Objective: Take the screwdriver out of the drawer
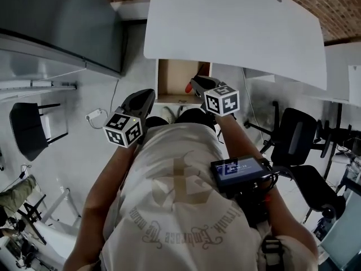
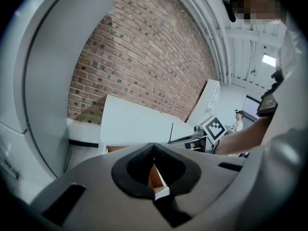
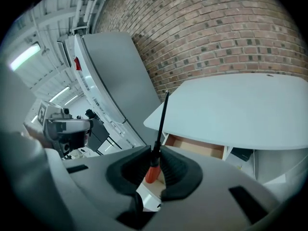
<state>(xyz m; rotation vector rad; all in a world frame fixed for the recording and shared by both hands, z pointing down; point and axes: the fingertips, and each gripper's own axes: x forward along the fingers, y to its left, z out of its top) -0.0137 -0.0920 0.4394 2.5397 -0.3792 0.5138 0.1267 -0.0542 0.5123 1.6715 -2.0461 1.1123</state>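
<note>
Head view. The person leans over a white table [image 1: 237, 27] with both arms stretched forward. Under the table's near edge a drawer [image 1: 172, 75] stands open, its wooden inside showing. The left gripper [image 1: 144, 97] is held near the drawer's left front corner. The right gripper [image 1: 196, 83] is at the drawer's right edge. An orange-handled screwdriver [image 1: 188, 87] shows at the right gripper's tips, its handle seen against the right side of the drawer opening. A small device with a lit screen [image 1: 237, 168] sits on the person's right forearm.

Left gripper view. The jaws are together, tips meeting, with nothing gripped. Through the hollow between the pads only a strip of the drawer's wood and its white edge shows. Beyond the jaws lie the table top and a brick wall [image 2: 144, 66]. To the right, the right gripper is in sight on the end of the forearm, with the screwdriver's thin black shaft rising beside it.

Right gripper view. The jaws are clamped on the screwdriver where the orange handle meets the black shaft. The handle hangs down into the hollow between the pads. The shaft points up and slightly right, its tip crossing the edge of the table top. The open drawer shows beyond the jaws, to the right and under the table; the screwdriver is in the grip and not lying in it. The left gripper is visible far left.
</note>
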